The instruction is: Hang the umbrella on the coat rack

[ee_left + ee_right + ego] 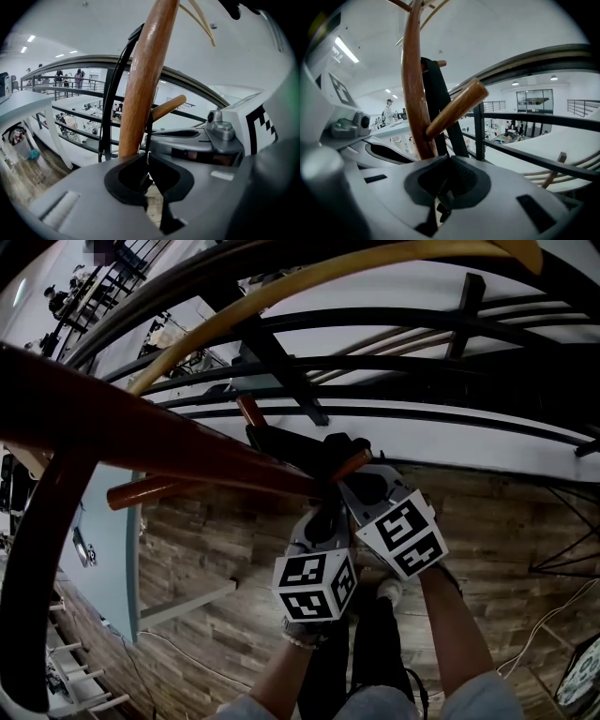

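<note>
The coat rack's brown pole (187,442) runs from the left to the centre, with a short peg (141,491) below it. Both grippers meet at the pole, the left gripper (323,495) beside the right gripper (343,474). The black umbrella (298,450) shows only as a dark bunch just beyond them. In the left gripper view, a thin black strap (112,93) loops past the pole (143,79) and runs down into my shut left gripper (146,161). In the right gripper view, a wider black band (438,103) passes behind a peg (454,108) into my shut right gripper (447,164).
A black metal railing (422,324) runs close behind the rack, with an open floor far below it. Pale curved rack arms (281,292) arch overhead. Wood-plank floor (487,512) lies underfoot, with the person's shoe (389,592) and a pale blue tabletop (103,531) at the left.
</note>
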